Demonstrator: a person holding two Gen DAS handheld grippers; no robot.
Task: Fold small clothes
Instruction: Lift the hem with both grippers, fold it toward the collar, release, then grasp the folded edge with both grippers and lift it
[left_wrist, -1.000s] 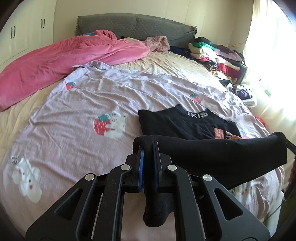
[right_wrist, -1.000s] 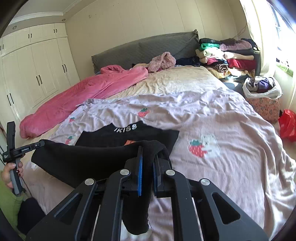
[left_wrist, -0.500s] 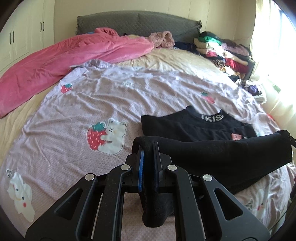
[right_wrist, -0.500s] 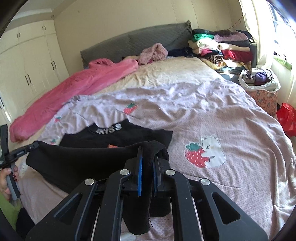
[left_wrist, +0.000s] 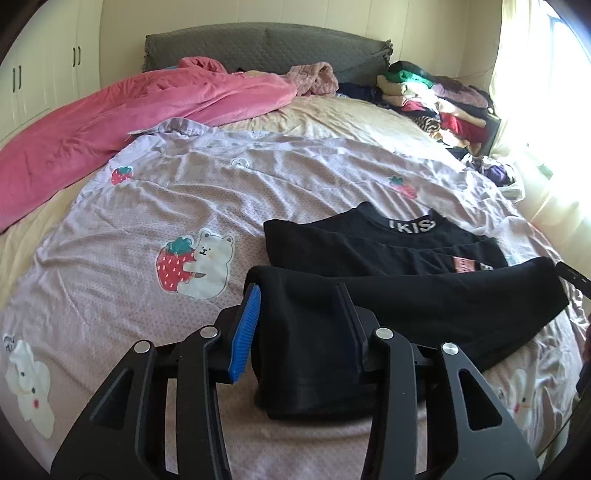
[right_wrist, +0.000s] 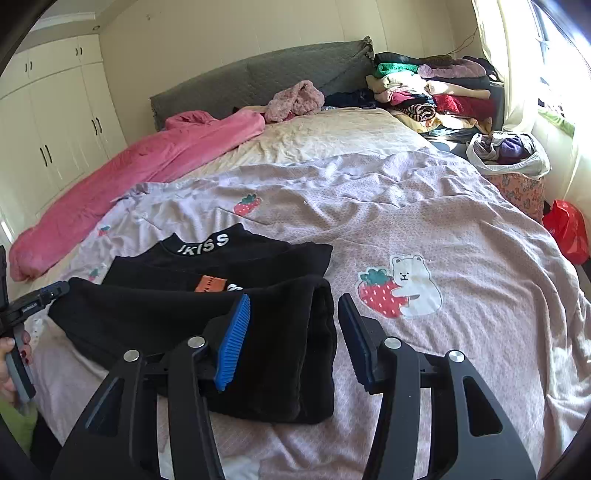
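A small black top (left_wrist: 369, 247) with "IKISS" on the collar lies on the lilac bedspread (left_wrist: 184, 192); it also shows in the right wrist view (right_wrist: 221, 258). Its lower part is folded up toward the collar, and the fold (left_wrist: 424, 299) lies over the body. My left gripper (left_wrist: 299, 325) is open, with its jaws either side of the fold's left corner. My right gripper (right_wrist: 293, 332) is open, with the fold's right corner (right_wrist: 291, 343) lying between its jaws. The left gripper and the hand holding it (right_wrist: 14, 332) show at the right wrist view's left edge.
A pink duvet (left_wrist: 110, 122) lies along the far left of the bed. A pile of folded clothes (right_wrist: 428, 92) sits by the grey headboard (left_wrist: 258, 48). A laundry basket (right_wrist: 513, 166) and a red bag (right_wrist: 569, 229) stand off the bed's right side.
Both grippers carried the hem forward and down onto the top, then opened and let go. The fold now rests on the garment.
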